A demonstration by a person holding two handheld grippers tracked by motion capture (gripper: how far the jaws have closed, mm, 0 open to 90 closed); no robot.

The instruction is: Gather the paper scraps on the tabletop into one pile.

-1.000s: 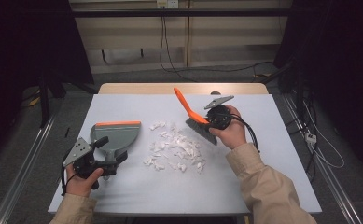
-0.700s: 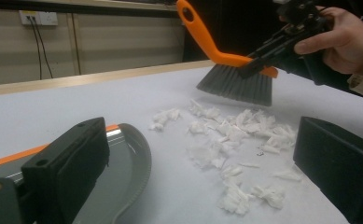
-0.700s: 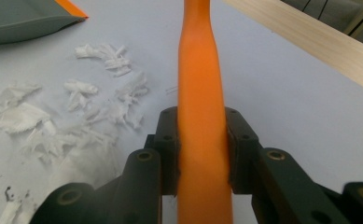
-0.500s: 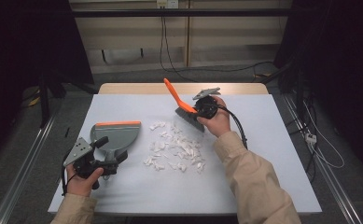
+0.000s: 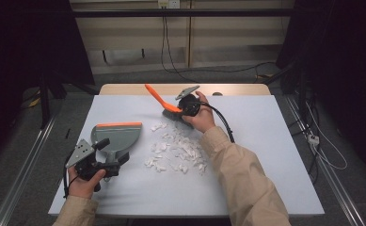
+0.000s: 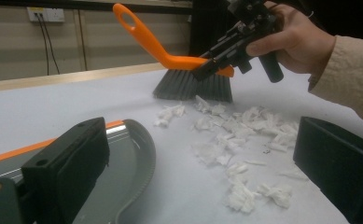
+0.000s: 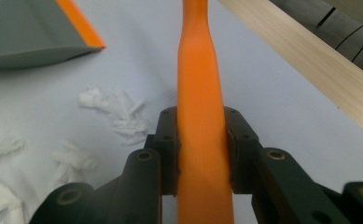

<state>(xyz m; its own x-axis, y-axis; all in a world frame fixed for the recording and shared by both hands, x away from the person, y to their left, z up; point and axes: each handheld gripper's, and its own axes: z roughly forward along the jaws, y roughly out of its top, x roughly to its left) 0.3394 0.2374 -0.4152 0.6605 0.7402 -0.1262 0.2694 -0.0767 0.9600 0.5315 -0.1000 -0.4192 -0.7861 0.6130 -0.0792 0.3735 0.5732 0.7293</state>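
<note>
brush handle (image 7: 200, 116): orange plastic, smooth, bit of a soft sheen
brush bristles (image 6: 193, 86): dark grey synthetic fibre, matt, fine ribbed look
dustpan (image 5: 116, 139): grey plastic, smooth, slightly glossy inside, with an orange lip that looks like rubbery plastic
scraps (image 5: 178, 150): white torn paper or tissue, crumpled, matt, fuzzy edges
table top (image 5: 265, 141): pale blue-grey sheet, smooth and matt, with a light wood strip along the far edge
right gripper (image 7: 200, 154): black matt plastic, screw holes showing
left gripper (image 6: 207, 182): same black matt plastic, slightly grainy
sleeve (image 5: 246, 183): beige cloth, soft knit-like texture
</note>
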